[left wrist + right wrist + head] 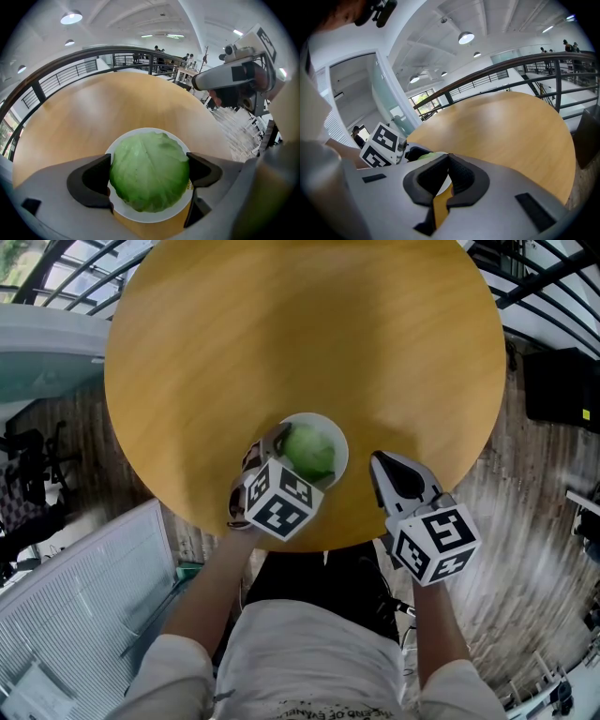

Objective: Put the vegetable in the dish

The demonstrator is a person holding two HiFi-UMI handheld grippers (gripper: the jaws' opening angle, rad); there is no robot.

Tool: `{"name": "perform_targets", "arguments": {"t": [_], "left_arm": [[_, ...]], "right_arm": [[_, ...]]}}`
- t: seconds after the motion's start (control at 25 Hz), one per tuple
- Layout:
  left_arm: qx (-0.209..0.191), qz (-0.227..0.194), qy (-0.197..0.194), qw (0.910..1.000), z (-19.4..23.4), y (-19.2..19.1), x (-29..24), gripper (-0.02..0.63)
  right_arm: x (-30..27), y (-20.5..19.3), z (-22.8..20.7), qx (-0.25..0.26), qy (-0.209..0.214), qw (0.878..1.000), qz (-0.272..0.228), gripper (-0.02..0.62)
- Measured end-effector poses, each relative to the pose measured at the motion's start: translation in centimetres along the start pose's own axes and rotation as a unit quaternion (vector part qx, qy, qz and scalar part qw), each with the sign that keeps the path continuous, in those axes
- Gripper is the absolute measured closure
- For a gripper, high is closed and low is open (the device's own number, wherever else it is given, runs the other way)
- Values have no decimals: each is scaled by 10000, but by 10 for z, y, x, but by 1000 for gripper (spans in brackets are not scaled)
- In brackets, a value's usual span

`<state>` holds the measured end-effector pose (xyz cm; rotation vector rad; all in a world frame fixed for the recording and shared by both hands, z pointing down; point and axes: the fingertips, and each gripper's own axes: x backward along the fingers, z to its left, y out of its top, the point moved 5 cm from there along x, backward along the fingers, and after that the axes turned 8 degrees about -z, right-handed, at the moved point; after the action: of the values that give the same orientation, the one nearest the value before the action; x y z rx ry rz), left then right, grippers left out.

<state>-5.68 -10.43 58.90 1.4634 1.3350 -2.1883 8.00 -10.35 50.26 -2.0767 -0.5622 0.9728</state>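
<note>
Left gripper view: my left tool (pixel 150 172) presses both sides of the cabbage (pixel 149 159), which is in the white dish (pixel 146 216) by the tabletop's (pixel 117 108) near edge (right tool (pixel 448 158) pinched together, empty).

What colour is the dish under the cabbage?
White. The dish shows best in the left gripper view, under the green cabbage.

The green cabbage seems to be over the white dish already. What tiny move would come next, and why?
Probably opening the left gripper to let go. Its jaws press both sides of the cabbage, which sits centred over the white dish, with the rim showing all around it. Whether it already rests on the dish is hard to tell, so the release should be gentle.
</note>
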Motion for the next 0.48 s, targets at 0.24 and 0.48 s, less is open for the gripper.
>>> {"name": "perform_targets", "arguments": {"t": [0.24,0.48], "left_arm": [[71,-228,-132,9996,4,4,5,118],[159,-559,24,9983,6,14,37,118]], "right_arm": [[2,1,0,49,26,10000,46,571],[14,14,4,202,64,9998,0,571]]}}
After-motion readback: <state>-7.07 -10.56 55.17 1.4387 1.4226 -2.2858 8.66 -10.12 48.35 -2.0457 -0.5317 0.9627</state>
